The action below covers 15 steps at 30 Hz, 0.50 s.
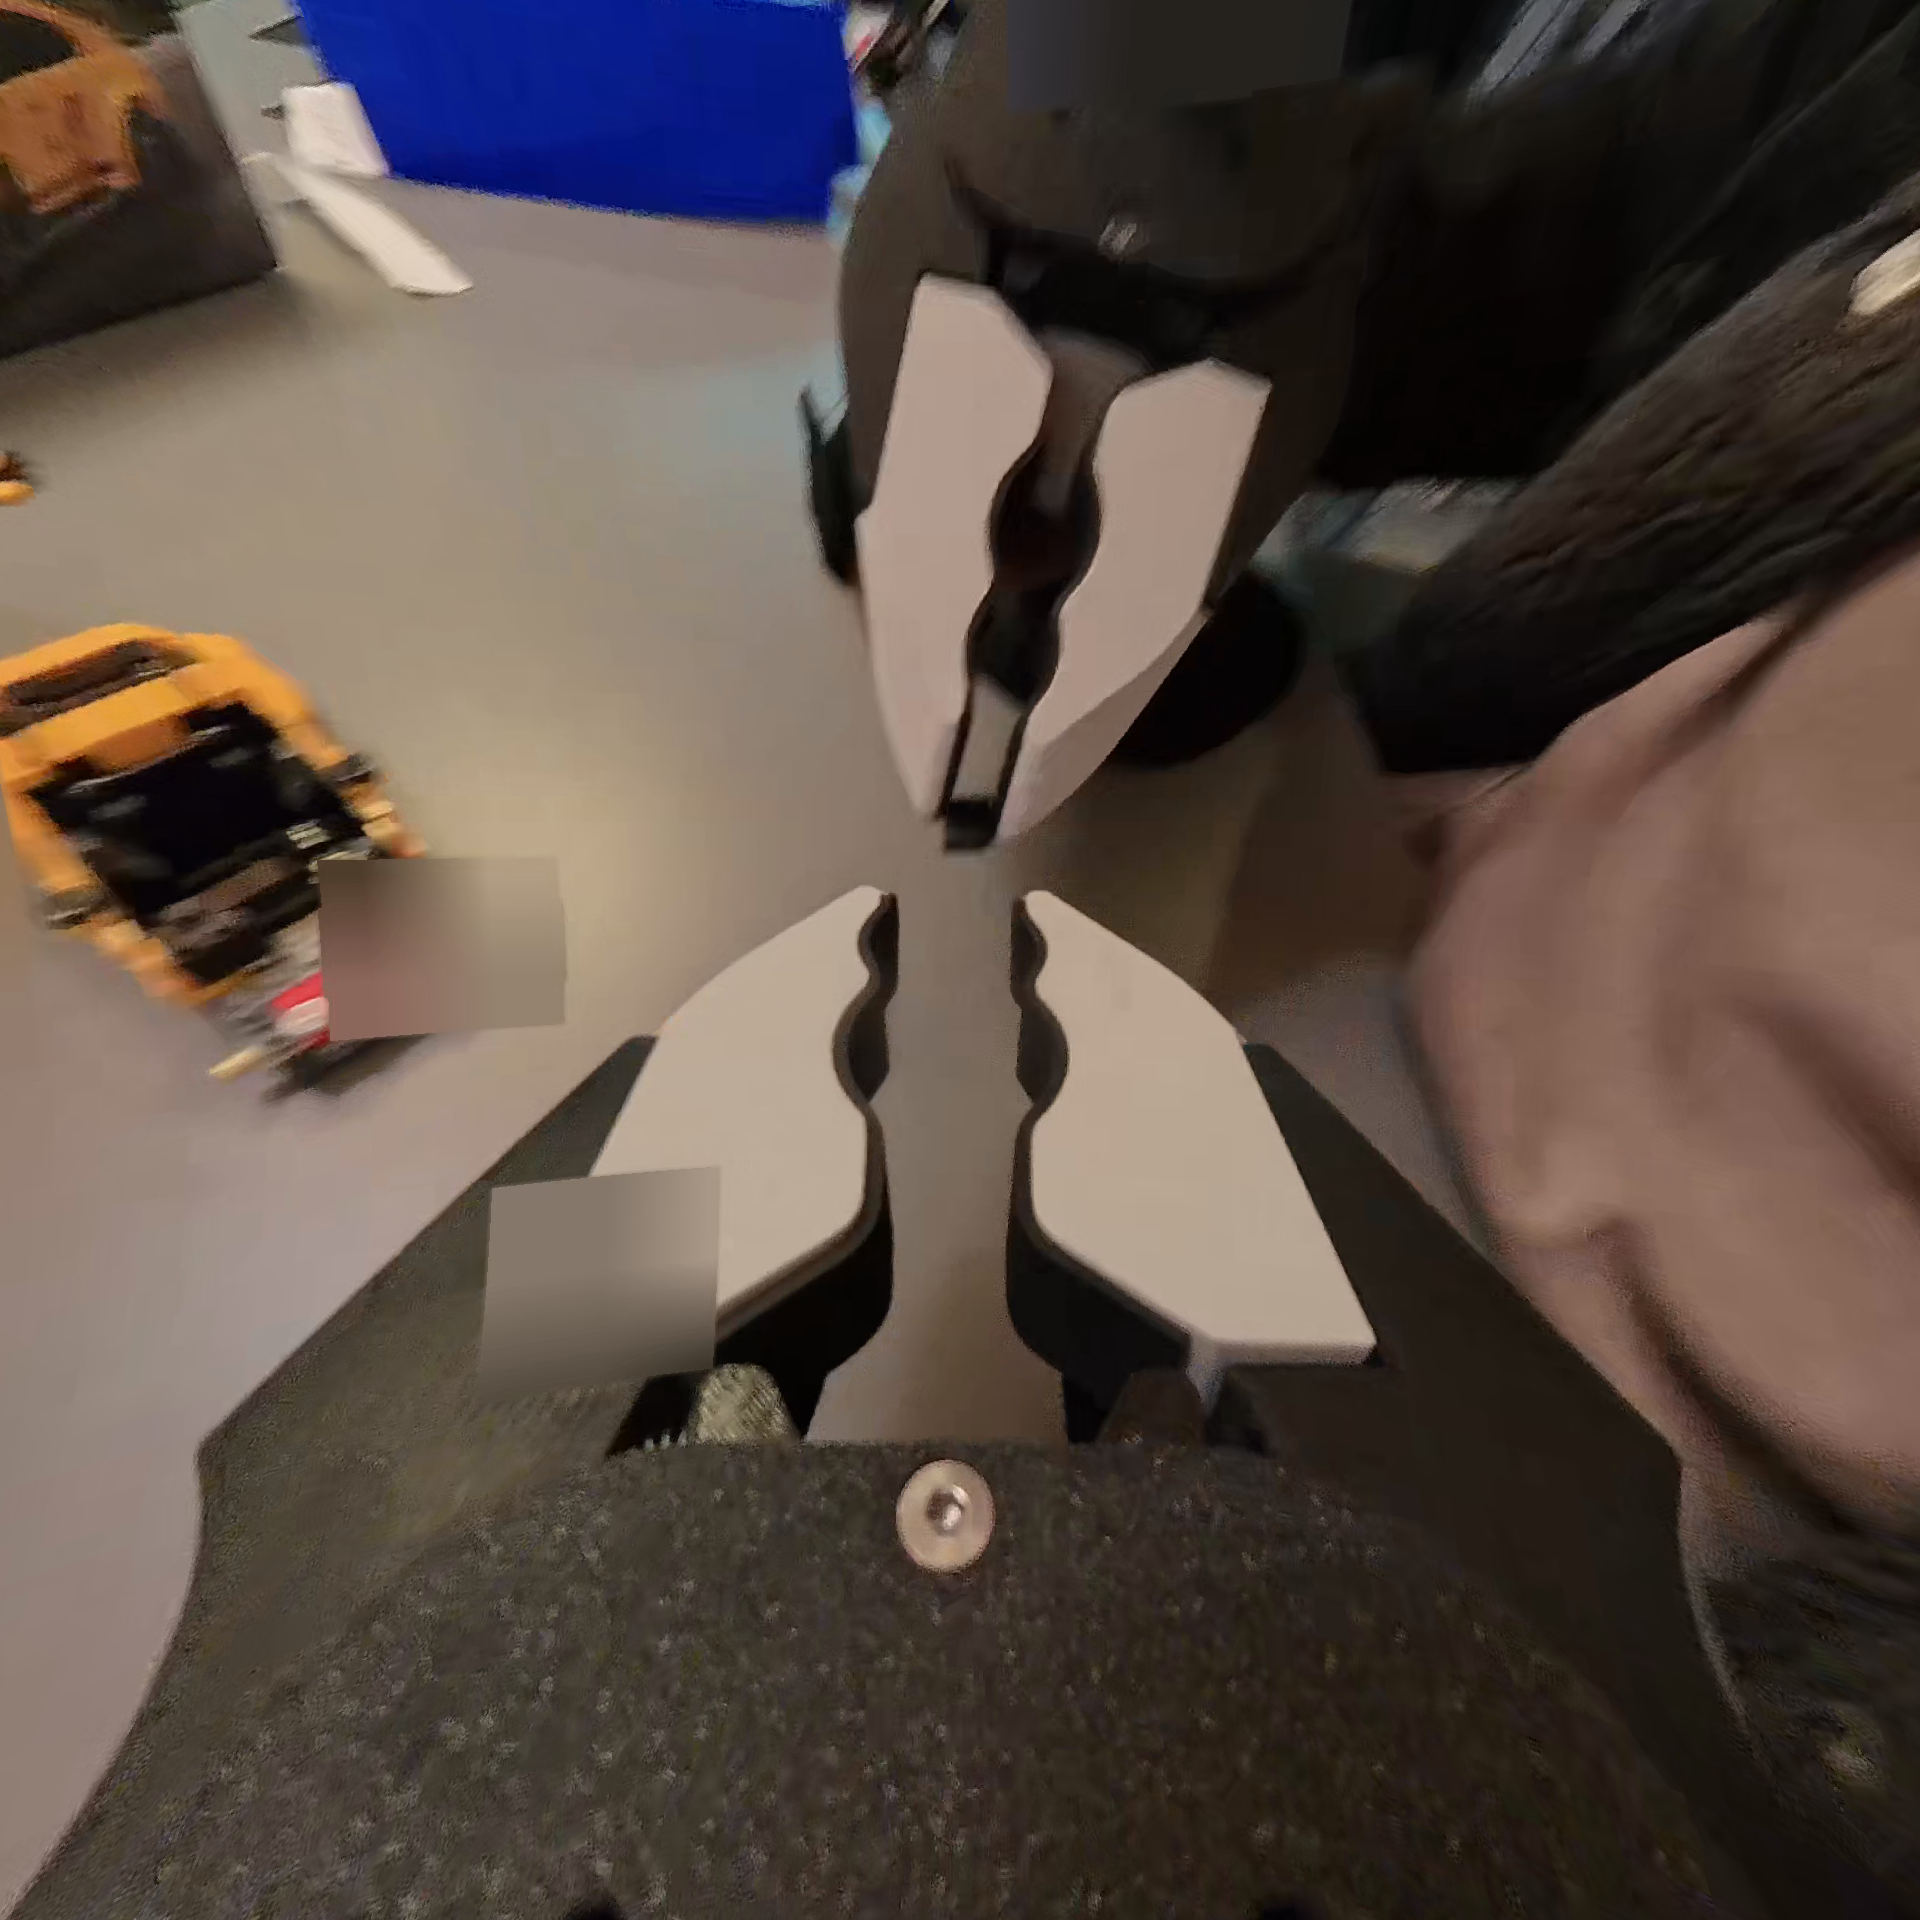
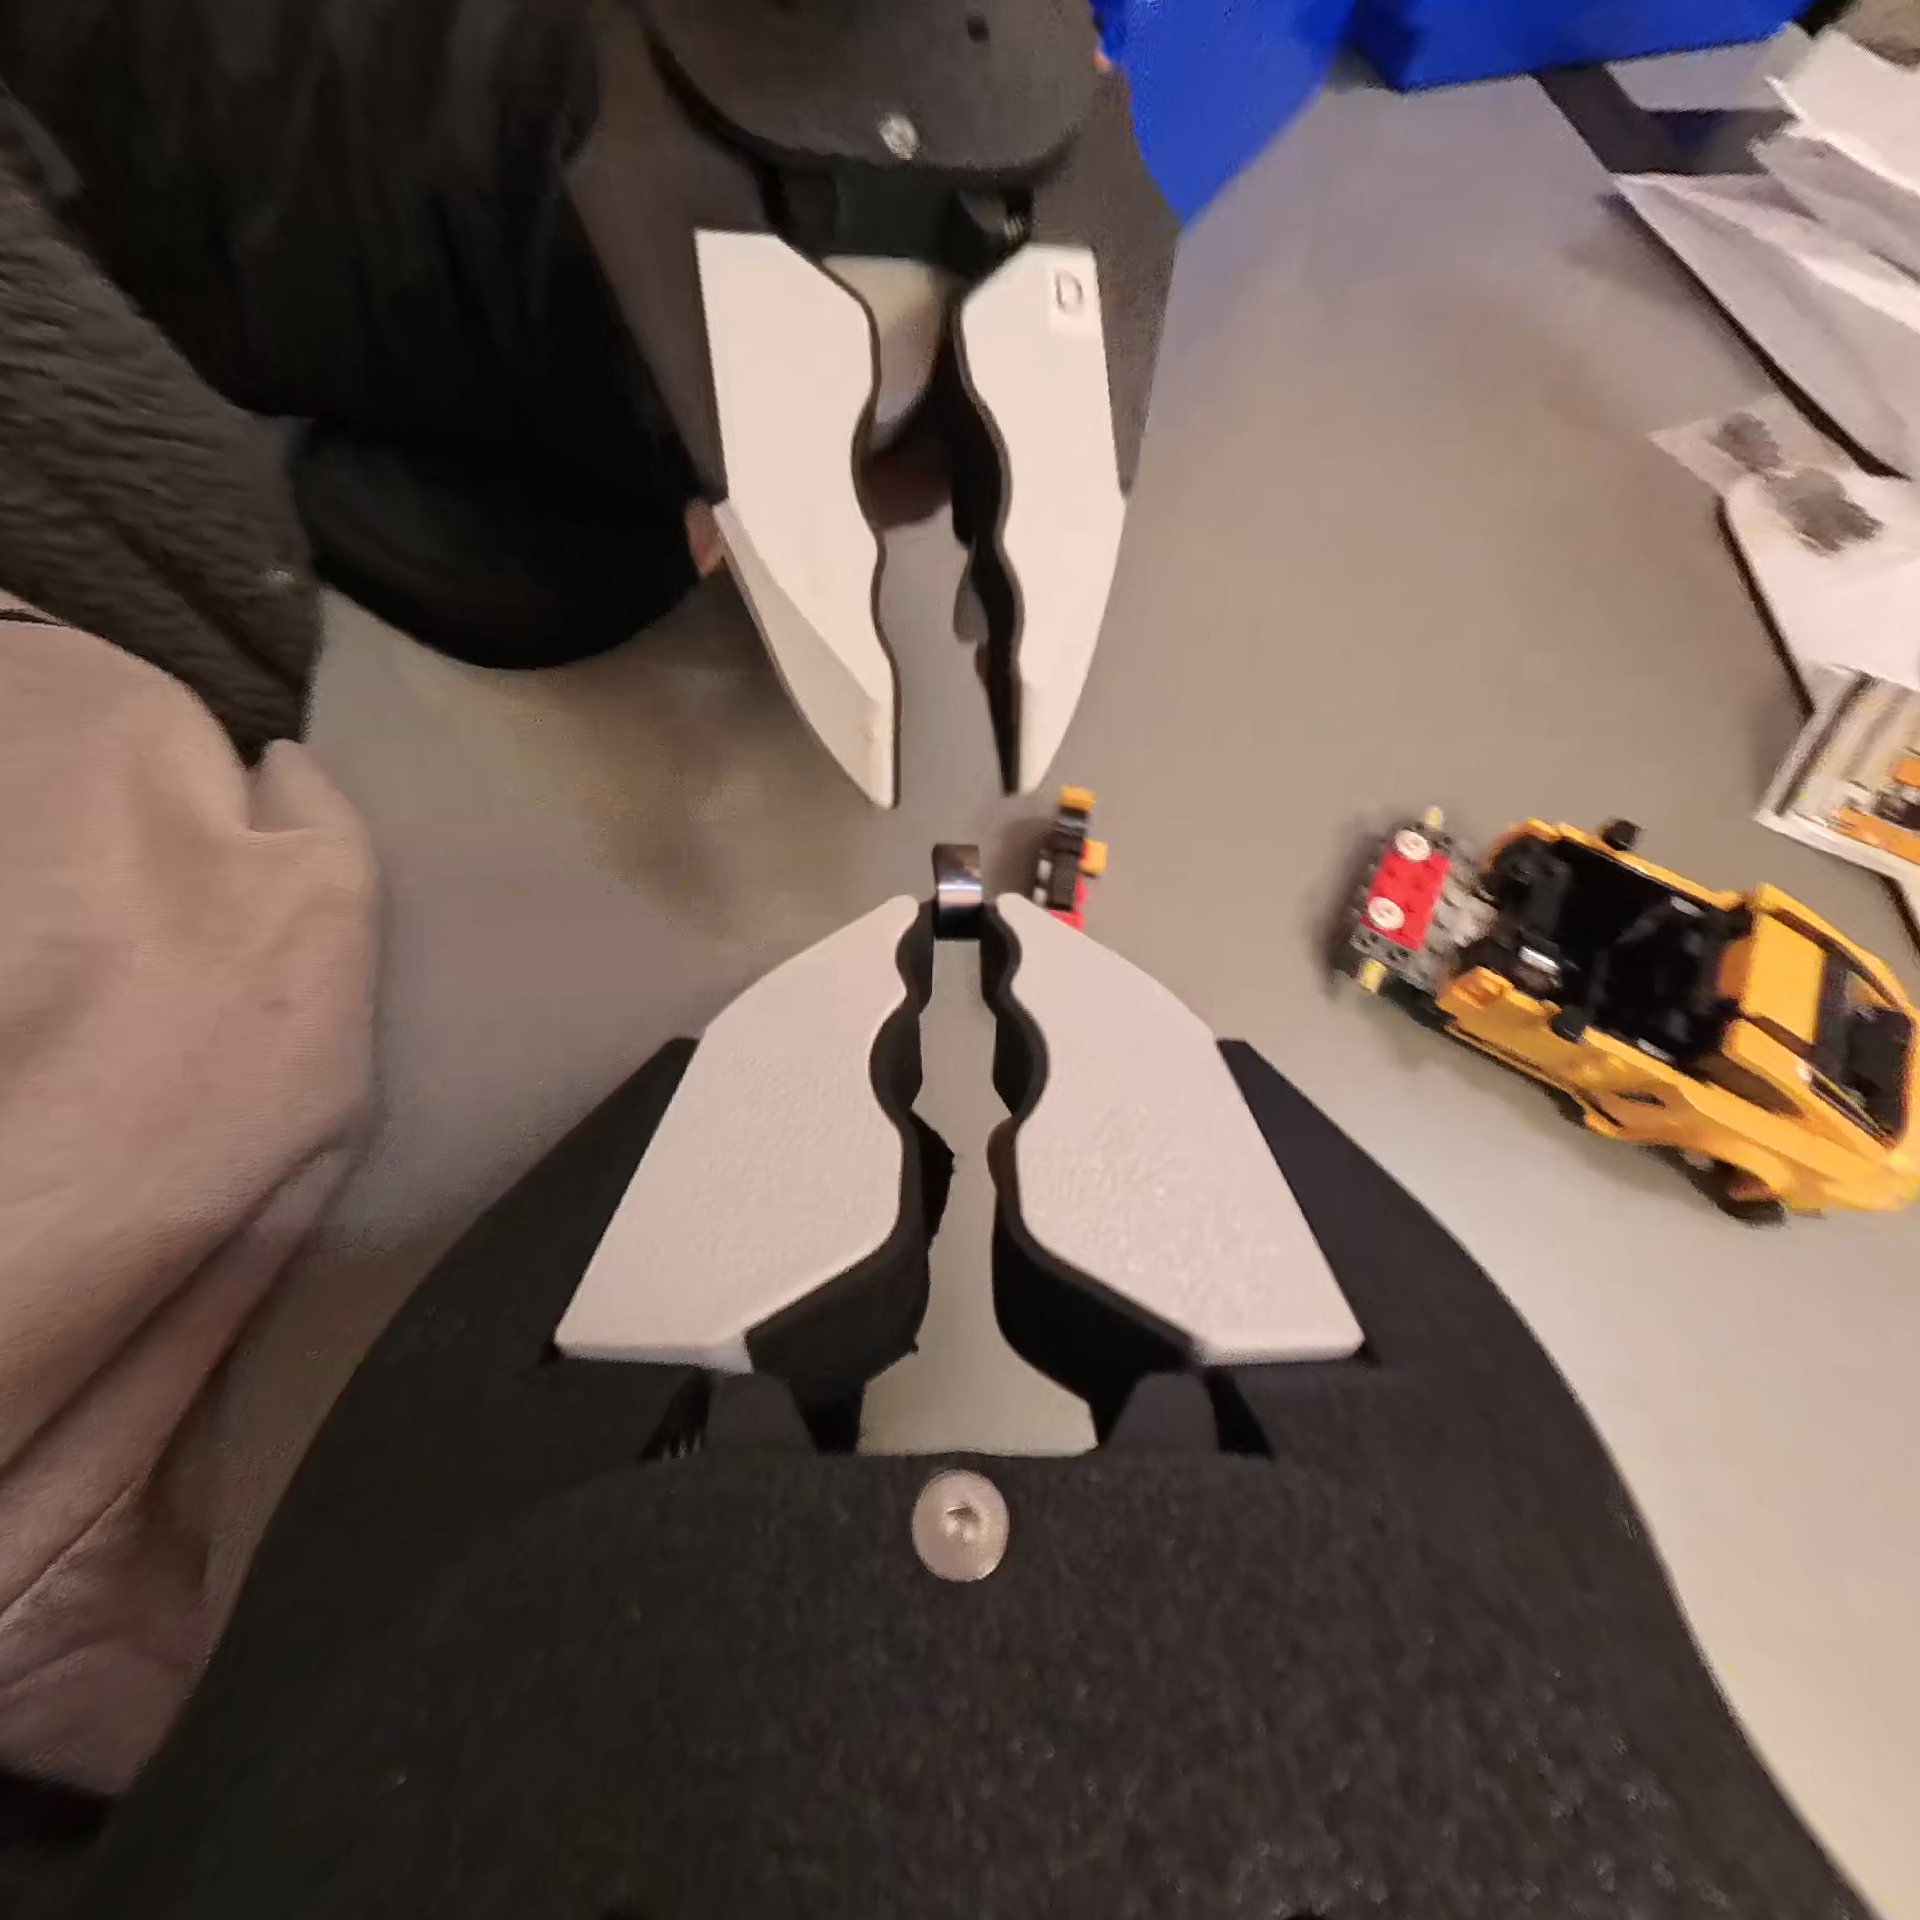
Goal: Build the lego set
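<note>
A partly built yellow lego car (image 2: 1662, 1039) lies on the grey table, to the right in the right wrist view and at the left in the left wrist view (image 1: 177, 810). My right gripper (image 2: 958, 914) is shut on a small black lego piece (image 2: 956, 888) at its fingertips. My left gripper (image 1: 953, 906) is open and empty. The two grippers face each other tip to tip, a short gap apart, above the table. The right gripper (image 1: 982, 805) with the black piece (image 1: 966, 831) shows opposite in the left wrist view. A small red, black and orange sub-assembly (image 2: 1070, 868) lies just beyond the tips.
An instruction booklet (image 2: 1849, 790) and loose papers and bags (image 2: 1787, 260) lie at the right. A blue bin (image 1: 592, 104) stands at the far side. A person's pinkish sleeve (image 2: 156, 1039) and dark clothing are close beside the grippers. My two grippers' fingertips are within a few centimetres of each other. Both grippers' tips are roughly 15 centimeters from the partly built yellow lego car (image 2: 1662, 1039). My left wrist view (image 1: 234, 747) looks at it from another angle.
</note>
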### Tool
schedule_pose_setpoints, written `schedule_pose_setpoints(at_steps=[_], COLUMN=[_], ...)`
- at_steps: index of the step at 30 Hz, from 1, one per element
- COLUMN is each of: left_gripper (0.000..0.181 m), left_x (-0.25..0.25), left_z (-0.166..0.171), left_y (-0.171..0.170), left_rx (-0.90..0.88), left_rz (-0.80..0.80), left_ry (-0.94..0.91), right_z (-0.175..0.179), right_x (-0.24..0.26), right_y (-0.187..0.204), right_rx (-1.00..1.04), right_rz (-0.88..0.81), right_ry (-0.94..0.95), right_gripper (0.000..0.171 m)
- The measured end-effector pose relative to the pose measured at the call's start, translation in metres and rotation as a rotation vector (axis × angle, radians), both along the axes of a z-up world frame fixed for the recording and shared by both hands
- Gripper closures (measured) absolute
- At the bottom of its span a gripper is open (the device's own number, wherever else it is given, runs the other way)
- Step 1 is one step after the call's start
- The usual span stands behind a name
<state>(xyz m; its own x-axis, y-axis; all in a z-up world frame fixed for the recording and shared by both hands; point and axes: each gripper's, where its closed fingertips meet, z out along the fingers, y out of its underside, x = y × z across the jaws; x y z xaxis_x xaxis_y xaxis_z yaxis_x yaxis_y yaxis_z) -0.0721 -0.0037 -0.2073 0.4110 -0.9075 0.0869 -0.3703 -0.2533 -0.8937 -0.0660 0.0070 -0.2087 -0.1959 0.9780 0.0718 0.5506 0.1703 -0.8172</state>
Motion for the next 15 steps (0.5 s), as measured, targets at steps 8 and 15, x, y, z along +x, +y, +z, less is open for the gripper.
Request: schedule_pose_setpoints(at_steps=[8, 15], left_gripper=[0.144, 0.170], left_x=[-0.024, -0.019], left_z=[-0.055, -0.063], left_y=[0.032, 0.024], left_rx=[-0.031, -0.008], left_rz=[-0.062, -0.089], left_ry=[0.262, 0.284], right_z=[-0.029, -0.040], right_x=[-0.010, -0.011], right_y=[0.025, 0.020], right_rx=[0.076, 0.081], right_rz=[-0.120, -0.090], right_ry=[-0.167, -0.240], right_gripper=[0.163, 0.163])
